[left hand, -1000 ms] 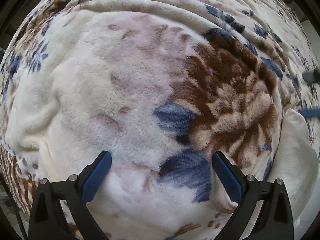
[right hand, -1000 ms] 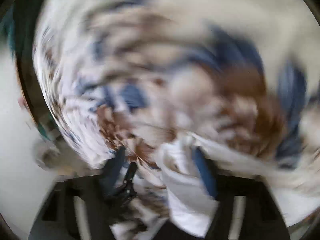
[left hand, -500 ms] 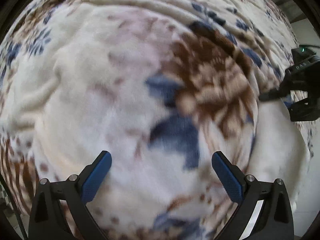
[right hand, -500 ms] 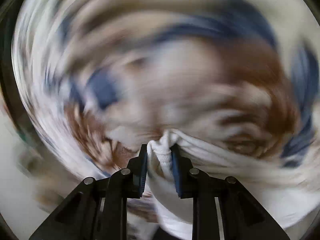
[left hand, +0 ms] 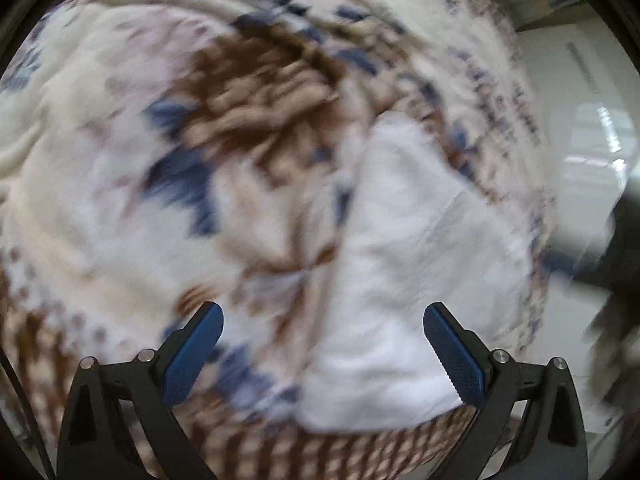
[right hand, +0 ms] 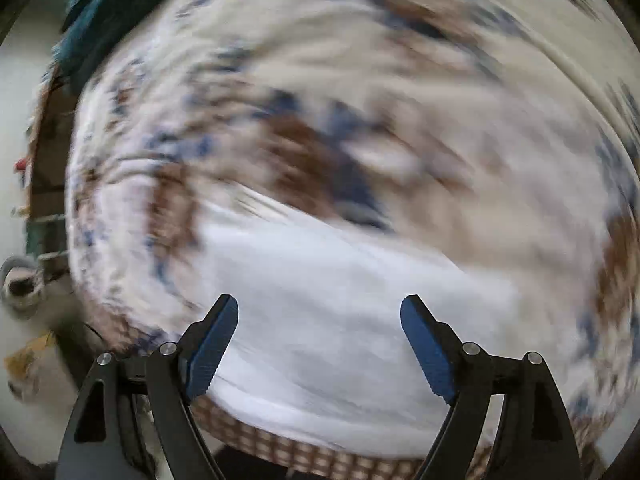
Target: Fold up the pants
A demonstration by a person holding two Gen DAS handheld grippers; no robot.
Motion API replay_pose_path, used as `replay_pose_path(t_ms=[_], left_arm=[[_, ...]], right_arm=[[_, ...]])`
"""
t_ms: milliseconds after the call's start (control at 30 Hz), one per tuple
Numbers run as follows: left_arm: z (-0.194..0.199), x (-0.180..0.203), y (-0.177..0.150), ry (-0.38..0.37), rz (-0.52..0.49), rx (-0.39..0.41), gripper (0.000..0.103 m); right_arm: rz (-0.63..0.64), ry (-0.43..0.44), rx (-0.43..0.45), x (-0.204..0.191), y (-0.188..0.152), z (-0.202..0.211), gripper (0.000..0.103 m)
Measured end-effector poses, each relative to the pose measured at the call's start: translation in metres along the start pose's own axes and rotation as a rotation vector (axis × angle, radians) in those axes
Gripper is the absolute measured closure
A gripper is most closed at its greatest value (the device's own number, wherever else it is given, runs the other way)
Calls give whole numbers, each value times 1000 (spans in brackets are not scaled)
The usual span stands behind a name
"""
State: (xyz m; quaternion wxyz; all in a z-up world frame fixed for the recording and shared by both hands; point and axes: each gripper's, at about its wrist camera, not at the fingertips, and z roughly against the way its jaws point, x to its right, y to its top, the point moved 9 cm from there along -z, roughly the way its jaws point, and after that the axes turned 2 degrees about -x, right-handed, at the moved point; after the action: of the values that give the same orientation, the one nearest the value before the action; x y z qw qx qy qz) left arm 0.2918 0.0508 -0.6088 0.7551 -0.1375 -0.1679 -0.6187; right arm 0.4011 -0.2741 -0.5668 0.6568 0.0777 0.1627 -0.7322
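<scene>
right hand-held gripper (right hand: 319, 344): jaws just opened, pants (right hand: 340, 320) released onto blanket (right hand: 440, 140); left hand-held gripper (left hand: 323, 344) open, empty; fold probably done.

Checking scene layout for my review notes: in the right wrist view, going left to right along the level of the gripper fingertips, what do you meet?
Floor clutter → blanket edge → left finger → white pants → right finger → blanket.

both tools (left hand: 323, 314) (right hand: 319, 306) wide apart, empty
</scene>
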Motion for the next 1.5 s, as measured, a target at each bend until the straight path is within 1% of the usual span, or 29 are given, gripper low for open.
replay_pose_path(t_ms=[67,100,133,167,200,233,300,333,367,433,467,500,533,600,633,667,733,800,833,867,933,1000,1067,1133,1167,1300,1333,1400,1500], left_arm=[[-6,9,14,-46,-29,34,0],[-14,10,19,-48,-51,23,0],[-27,13,22,-31,-77,-8,0],[-37,17,23,-35,-95,-36,0],[-46,19,26,-33,-108,-65,0],[-56,21,26,-12,-117,-98,1],[-68,25,21,-3,-144,-143,1],[-70,24,18,24,-154,-155,1],[-70,25,15,27,-152,-166,1],[-60,24,4,53,-154,-175,1],[-56,25,0,66,-163,-173,1],[-52,25,-4,67,-169,-170,1],[-49,26,-11,75,-175,-170,1],[-48,22,-22,122,-193,-176,1],[-51,17,-25,137,-197,-185,1],[-53,13,-28,146,-192,-197,1],[-55,6,-33,144,-171,-210,1],[-56,6,-33,159,-190,-207,1],[-57,9,-32,164,-207,-202,1],[-58,13,-28,168,-228,-187,1],[-52,23,-17,136,-268,-132,1],[-48,29,-10,83,-283,-119,1],[-46,32,4,5,-259,-102,1],[-53,36,17,-70,-234,-103,1],[-58,37,21,-90,-231,-111,1],[-85,43,29,-142,-250,-174,1],[-90,46,31,-154,-263,-179,1],[-97,49,33,-172,-278,-191,1],[-105,44,34,-209,-271,-207,0]], right_arm=[[-107,0,-14,57,-27,-16,17],[-156,19,-22,75,-34,-33,17],[-227,64,-42,95,-49,-48,17],[-285,107,-58,103,-60,-64,17],[-346,182,-64,111,-69,-75,17],[-406,292,-64,115,-75,-86,17],[-468,382,-55,119,-83,-95,18],[-469,390,-67,120,-88,-98,18],[-465,379,-69,120,-91,-100,18],[-437,369,-51,120,-97,-94,20],[-434,370,-60,120,-102,-93,27],[-449,378,-56,120,-107,-87,52],[-475,389,-39,120,-112,-83,60],[-503,410,-19,115,-117,-73,68],[-512,427,-1,104,-120,-66,71],[-509,440,15,98,-123,-56,78],[-469,413,18,94,-131,-43,79],[-481,364,-23,99,-138,-61,79],[-480,352,-43,102,-139,-71,78],[-461,342,-65,104,-140,-81,74],[-408,302,-73,109,-136,-90,42],[-355,285,-26,110,-126,-85,27],[-307,322,27,108,-117,-79,27],[-271,406,59,104,-104,-81,21],[-260,441,55,102,-101,-84,21],[-209,621,-9,84,-77,-117,19],[-190,645,-20,78,-70,-127,15],[-152,666,-21,66,-58,-137,14],[-123,784,0,47,-50,-125,14]])
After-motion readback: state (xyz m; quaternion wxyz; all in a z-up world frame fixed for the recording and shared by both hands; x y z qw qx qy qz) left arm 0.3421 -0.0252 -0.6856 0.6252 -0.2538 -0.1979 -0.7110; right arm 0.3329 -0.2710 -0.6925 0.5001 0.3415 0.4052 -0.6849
